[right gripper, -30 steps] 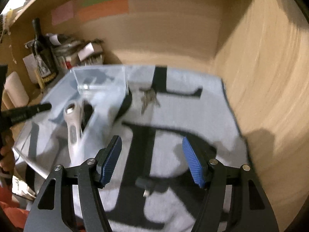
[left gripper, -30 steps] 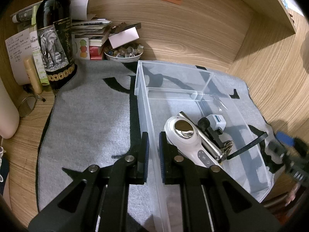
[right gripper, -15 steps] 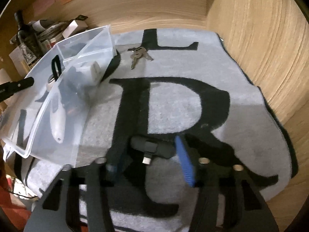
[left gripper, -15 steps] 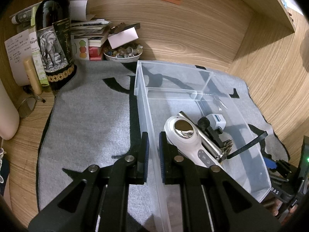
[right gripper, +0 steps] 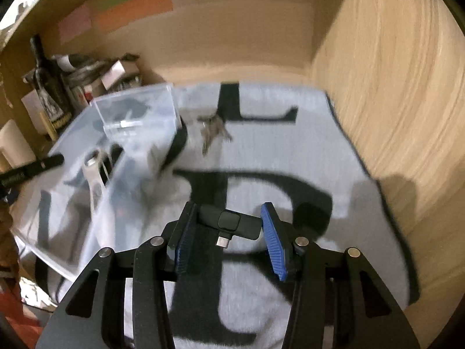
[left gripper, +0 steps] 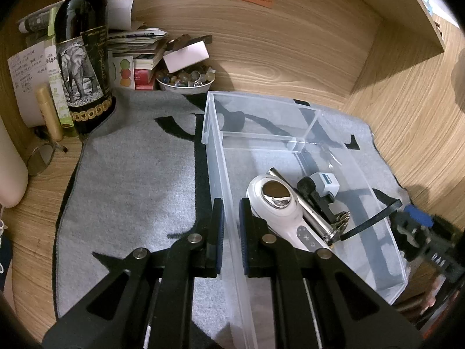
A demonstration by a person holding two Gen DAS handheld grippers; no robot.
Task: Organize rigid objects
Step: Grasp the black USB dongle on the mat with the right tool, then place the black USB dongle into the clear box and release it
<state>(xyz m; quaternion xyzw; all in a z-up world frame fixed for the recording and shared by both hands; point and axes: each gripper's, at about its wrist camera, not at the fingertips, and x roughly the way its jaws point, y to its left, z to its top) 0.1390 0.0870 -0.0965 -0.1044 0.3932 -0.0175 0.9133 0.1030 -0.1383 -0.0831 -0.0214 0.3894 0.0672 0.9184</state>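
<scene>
My left gripper (left gripper: 231, 226) is shut on the near left wall of a clear plastic bin (left gripper: 221, 157), one pad on each side of it. In the bin lie a white handheld device (left gripper: 279, 206), a metal tool (left gripper: 314, 218), a black part and a small white cube (left gripper: 325, 181). My right gripper (right gripper: 228, 232) is shut on a black adapter with a USB-C plug (right gripper: 229, 222) and holds it above the grey mat (right gripper: 290, 151). A bunch of keys (right gripper: 213, 129) lies on the mat beside the bin (right gripper: 136, 116).
A dark wine bottle (left gripper: 82, 58), stacked papers, a bowl of small stones (left gripper: 186, 80) and a small mirror (left gripper: 40, 160) crowd the back left. Wooden walls (right gripper: 392, 87) close the back and right. The right gripper shows at the left wrist view's right edge (left gripper: 421, 232).
My right gripper has closed on the black adapter and lifted it off the mat, with the view tilting up. My left gripper has kept its hold on the bin wall.
</scene>
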